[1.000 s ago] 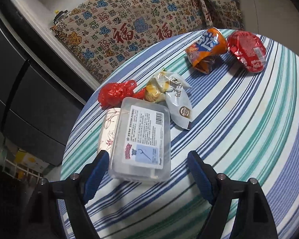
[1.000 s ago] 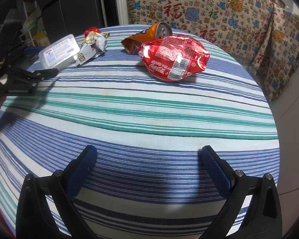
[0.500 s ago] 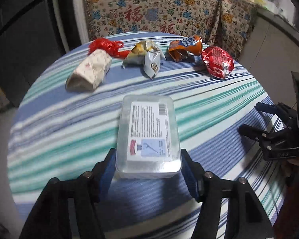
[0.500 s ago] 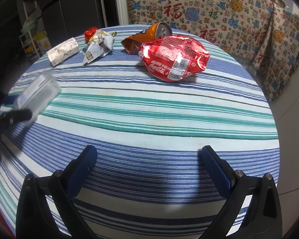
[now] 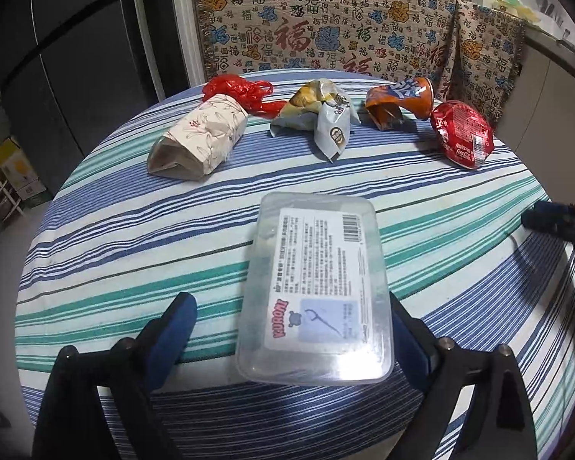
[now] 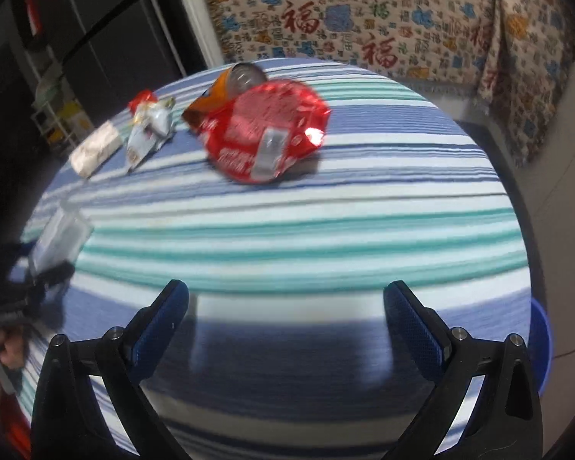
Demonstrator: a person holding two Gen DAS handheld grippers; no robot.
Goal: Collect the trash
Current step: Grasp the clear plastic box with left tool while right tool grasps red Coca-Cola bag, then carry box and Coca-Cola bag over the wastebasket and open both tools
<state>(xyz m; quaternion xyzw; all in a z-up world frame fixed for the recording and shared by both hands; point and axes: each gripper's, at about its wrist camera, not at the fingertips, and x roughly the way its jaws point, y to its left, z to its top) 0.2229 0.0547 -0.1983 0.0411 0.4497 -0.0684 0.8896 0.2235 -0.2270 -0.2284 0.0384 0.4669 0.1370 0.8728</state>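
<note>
A clear plastic box [image 5: 315, 291] with a printed label lies between the fingers of my left gripper [image 5: 293, 329]. The jaws stand open; the left pad is clear of the box, the right pad is at its side. The box also shows in the right wrist view [image 6: 59, 235]. Far on the striped table [image 5: 134, 237] lie a paper-wrapped pack [image 5: 199, 138], a red plastic bag [image 5: 241, 92], a silver snack wrapper [image 5: 322, 119], a crushed orange can [image 5: 398, 103] and a crushed red can [image 5: 464, 134]. My right gripper [image 6: 287, 322] is open and empty at the table's near edge, facing the red can [image 6: 268, 130].
A patterned cloth [image 5: 326, 23] hangs behind the table. A dark cabinet [image 5: 57, 57] stands at the left. A blue bin rim [image 6: 544, 345] shows low at the right of the table in the right wrist view.
My left gripper carried the clear box from the far trash pile to the near side, then its jaws opened. My right gripper has just shifted; its view is blurred.
</note>
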